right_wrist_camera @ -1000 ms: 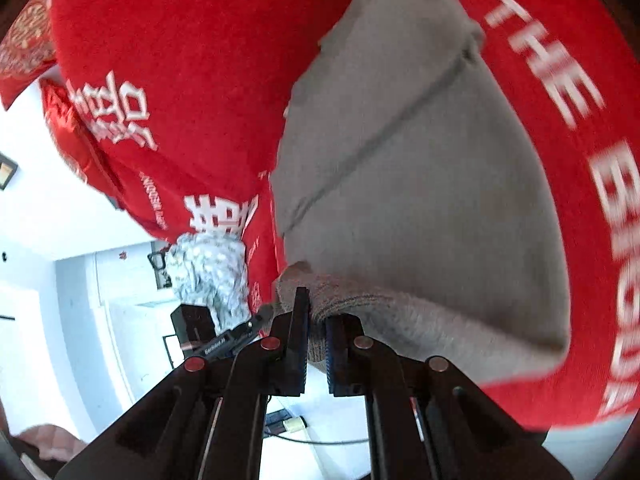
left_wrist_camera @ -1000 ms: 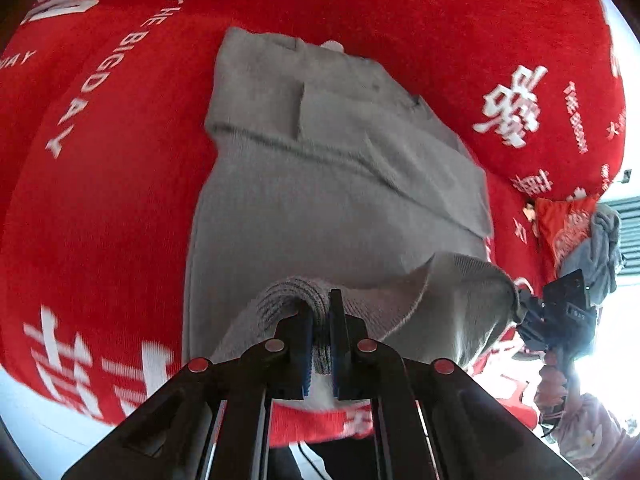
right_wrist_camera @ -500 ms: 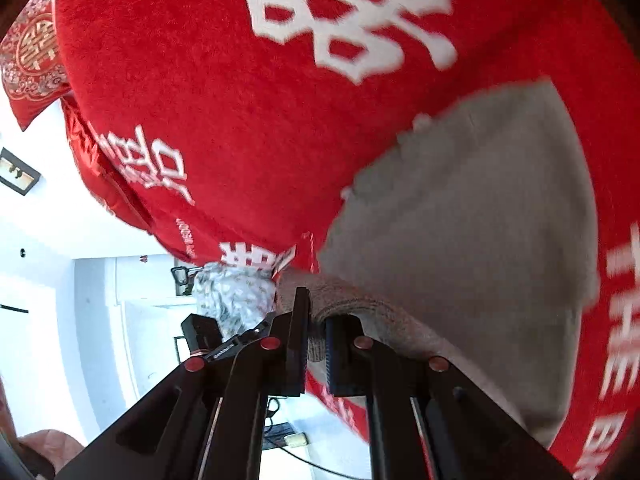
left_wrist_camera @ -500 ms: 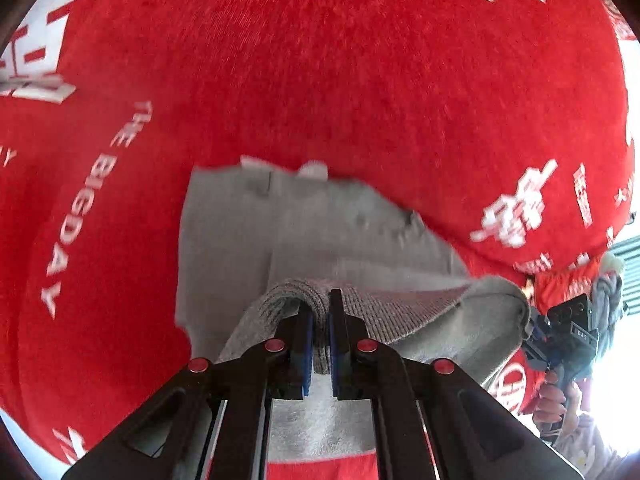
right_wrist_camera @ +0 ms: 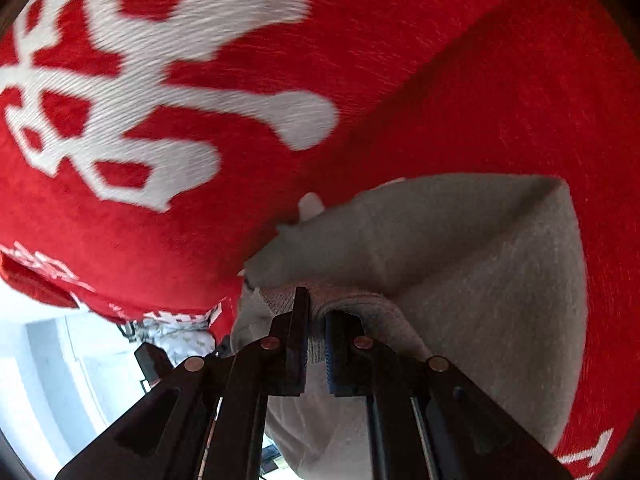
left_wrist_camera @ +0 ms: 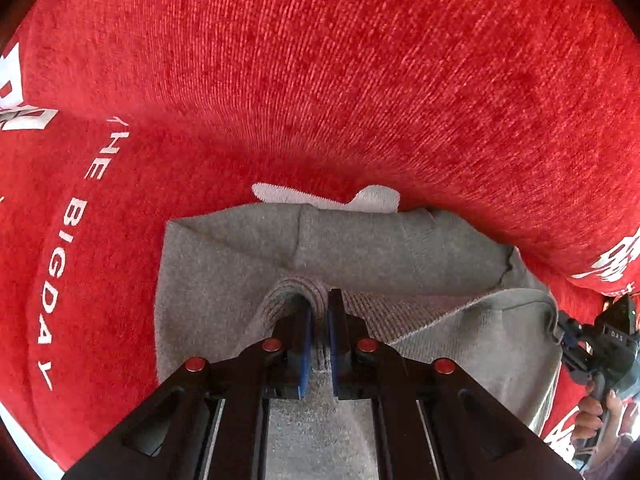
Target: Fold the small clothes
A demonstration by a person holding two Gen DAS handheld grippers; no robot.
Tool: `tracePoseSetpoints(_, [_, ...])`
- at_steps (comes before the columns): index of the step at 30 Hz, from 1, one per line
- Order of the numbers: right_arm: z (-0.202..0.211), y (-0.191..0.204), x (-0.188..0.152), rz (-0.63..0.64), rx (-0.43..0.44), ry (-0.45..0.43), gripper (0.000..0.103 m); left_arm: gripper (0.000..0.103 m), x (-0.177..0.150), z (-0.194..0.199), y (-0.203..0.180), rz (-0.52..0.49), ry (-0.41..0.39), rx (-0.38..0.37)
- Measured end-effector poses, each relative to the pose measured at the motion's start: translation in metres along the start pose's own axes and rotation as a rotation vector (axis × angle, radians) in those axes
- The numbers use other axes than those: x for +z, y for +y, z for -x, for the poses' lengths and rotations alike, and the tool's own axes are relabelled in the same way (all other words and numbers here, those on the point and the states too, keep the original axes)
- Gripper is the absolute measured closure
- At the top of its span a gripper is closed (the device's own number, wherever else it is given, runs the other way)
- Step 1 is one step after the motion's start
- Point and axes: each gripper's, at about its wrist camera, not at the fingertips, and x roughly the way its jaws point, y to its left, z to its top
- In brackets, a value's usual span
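A grey knit garment (left_wrist_camera: pixel 224 280) lies on a red cloth (left_wrist_camera: pixel 360 80) with white lettering. Its ribbed hem (left_wrist_camera: pixel 400 312) is doubled over onto its top edge, where a white label (left_wrist_camera: pixel 376 198) shows. My left gripper (left_wrist_camera: pixel 319 300) points steeply down and pinches the hem's left end. Its jaws are opening, with fabric still between the pads. In the right wrist view my right gripper (right_wrist_camera: pixel 317 304) pinches the other end of the hem over the garment (right_wrist_camera: pixel 480 260). Those jaws are opening too, with knit between them. The right gripper (left_wrist_camera: pixel 600 344) also shows in the left wrist view.
The red cloth (right_wrist_camera: pixel 480 80) rises like a cushion just beyond the garment's top edge. A person's hand (left_wrist_camera: pixel 592 420) holds the right gripper's handle. A pale patterned bundle (right_wrist_camera: pixel 180 336) sits past the red edge, with white floor below.
Both grippers carried the hem forward and down to the garment's top edge. The lower half now covers most of the upper half.
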Motion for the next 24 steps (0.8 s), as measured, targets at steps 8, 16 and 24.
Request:
tracePoseSetpoints(8, [0.023,0.030,0.000,0.131,-0.079,-0.071,0.036,0.033,-0.001,0.038,-0.011,-0.114,-0.092,0.153])
tracePoseSetpoints(16, [-0.002,0.089,-0.025,0.566,-0.374,0.039,0.046,0.033,-0.017,0.023,-0.028,-0.166,-0.039,0.162])
tracePoseSetpoints(24, [-0.029,0.106,-0.041,0.728,-0.464,0.054,0.047,0.033,-0.053,-0.002,-0.084,-0.382,0.046,0.071])
